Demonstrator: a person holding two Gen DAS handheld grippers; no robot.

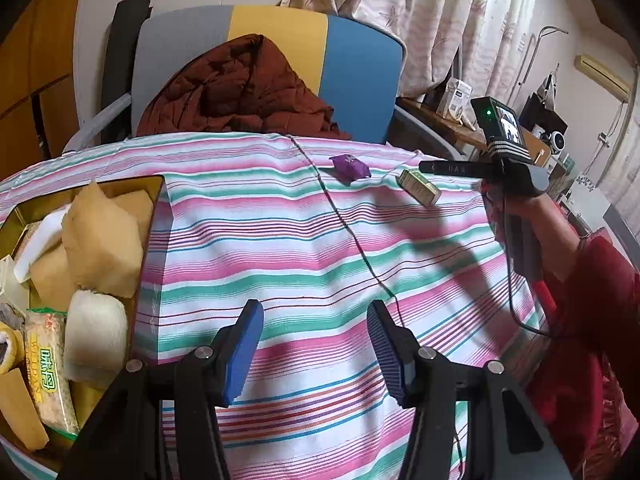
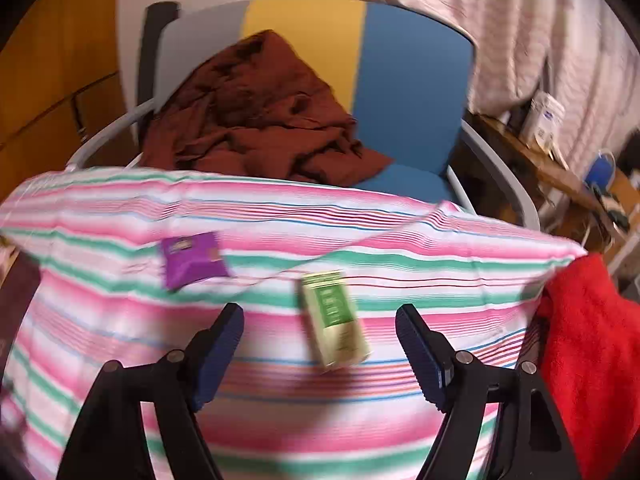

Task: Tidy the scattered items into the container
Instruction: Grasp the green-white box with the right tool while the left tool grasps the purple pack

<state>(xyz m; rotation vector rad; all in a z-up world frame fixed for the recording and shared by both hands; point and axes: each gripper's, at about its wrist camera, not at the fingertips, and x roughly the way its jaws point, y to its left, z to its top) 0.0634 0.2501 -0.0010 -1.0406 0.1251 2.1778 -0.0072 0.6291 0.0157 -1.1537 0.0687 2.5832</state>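
- The left gripper (image 1: pixel 316 350) sits nearest the left wrist camera, its blue-padded fingers (image 1: pixel 244 352) partly apart with nothing between them, only the striped cloth (image 1: pixel 304 248) of the table below.
- At the left edge of that view stands the container (image 1: pixel 154 200), a gold-lined box already crowded with tan packets (image 1: pixel 102 240), a white roll (image 1: pixel 96 336) and a green-lettered snack pack (image 1: pixel 50 372).
- Further right, near the far edge of the table, a purple packet (image 1: pixel 349 167) lies on the cloth, well apart from the container.
- Just beside it to the right lies a small green box (image 1: pixel 420 187).
- The right gripper (image 1: pixel 452 169) reaches in from the right of this view, above the green box, held by a hand (image 1: pixel 532 216) in a red sleeve (image 1: pixel 592 320).
- In the blurred right wrist view, the right gripper (image 2: pixel 320 354) has its fingers (image 2: pixel 218 356) wide apart and gripping nothing.
- There the purple packet (image 2: pixel 194 258) lies to the upper left of the fingers, and the green box (image 2: pixel 334 320) lies between and just beyond the fingertips, untouched by either pad.
- Behind the table stands a grey, yellow and blue chair (image 2: pixel 412 92) with a brown garment (image 2: pixel 260 116) heaped on it.
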